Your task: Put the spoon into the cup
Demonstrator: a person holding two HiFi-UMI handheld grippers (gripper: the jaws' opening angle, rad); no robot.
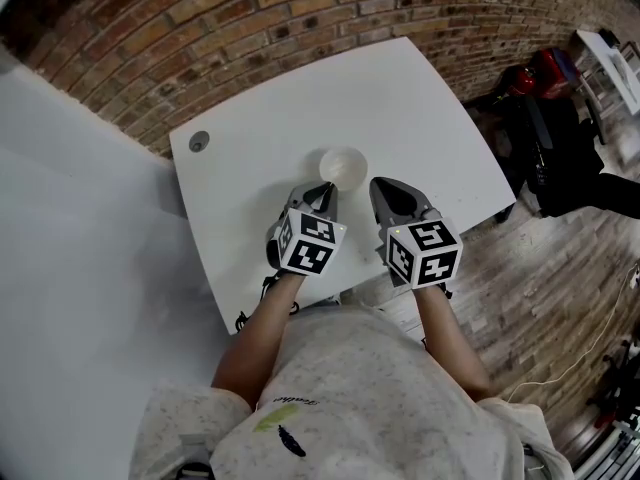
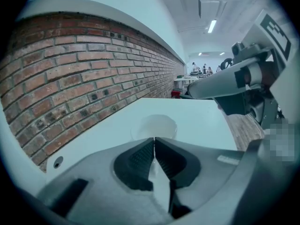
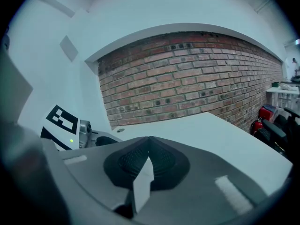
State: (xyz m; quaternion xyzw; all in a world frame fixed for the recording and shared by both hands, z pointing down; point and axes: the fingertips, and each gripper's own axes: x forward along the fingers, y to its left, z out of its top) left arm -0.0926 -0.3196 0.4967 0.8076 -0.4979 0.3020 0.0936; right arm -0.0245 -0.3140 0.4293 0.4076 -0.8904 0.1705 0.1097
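Note:
A white cup [image 1: 342, 166] stands upright near the middle of the white table [image 1: 440, 118]. No spoon shows in any view. My left gripper [image 1: 325, 190] hovers just short of the cup's near rim, jaws shut with nothing between them. In the left gripper view the cup [image 2: 154, 127] lies straight beyond the closed left gripper [image 2: 153, 139]. My right gripper [image 1: 380, 183] is beside the cup, a little to its right, also shut and empty. In the right gripper view the closed right gripper [image 3: 150, 138] points over the table toward the brick wall.
A round cable hole [image 1: 199, 141] sits at the table's far left corner. A brick wall [image 1: 300, 18] runs behind the table. Black bags and a red object [image 1: 545, 68] lie on the wooden floor [image 1: 560, 288] to the right.

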